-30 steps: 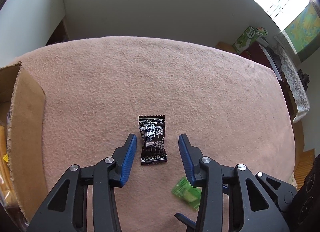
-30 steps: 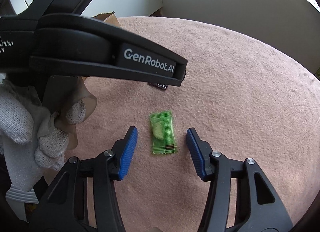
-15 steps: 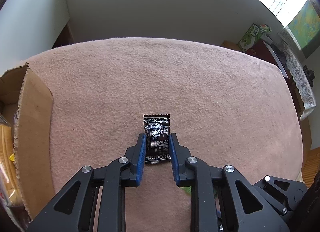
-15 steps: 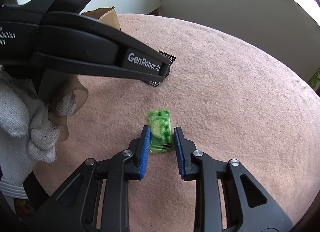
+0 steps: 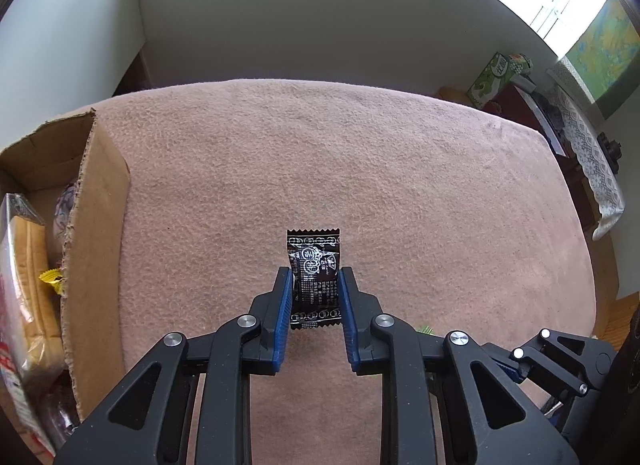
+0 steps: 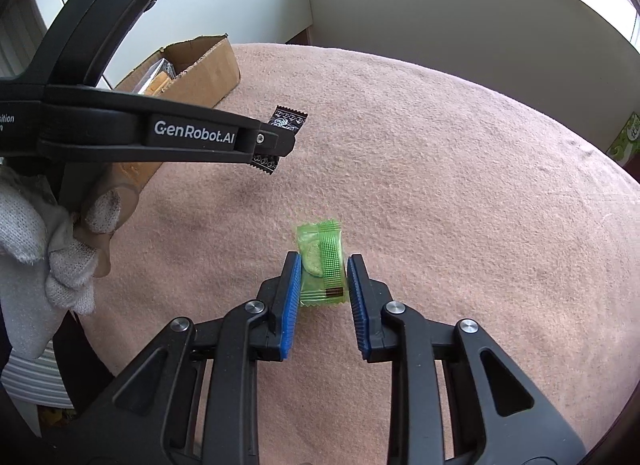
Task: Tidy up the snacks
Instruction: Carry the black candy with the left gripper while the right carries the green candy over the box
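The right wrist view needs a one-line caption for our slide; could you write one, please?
Right gripper shut on a green candy packet above the pink cloth, with the left gripper holding a black packet beside it.

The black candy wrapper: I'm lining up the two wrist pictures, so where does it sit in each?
Left wrist view: the black candy wrapper is low in the centre, pinched between the left tongs.
Right wrist view: it is upper left of centre, partly hidden behind the left tongs' black finger, above the pink cloth.
Shared landmark: the cardboard box, on the left in both.
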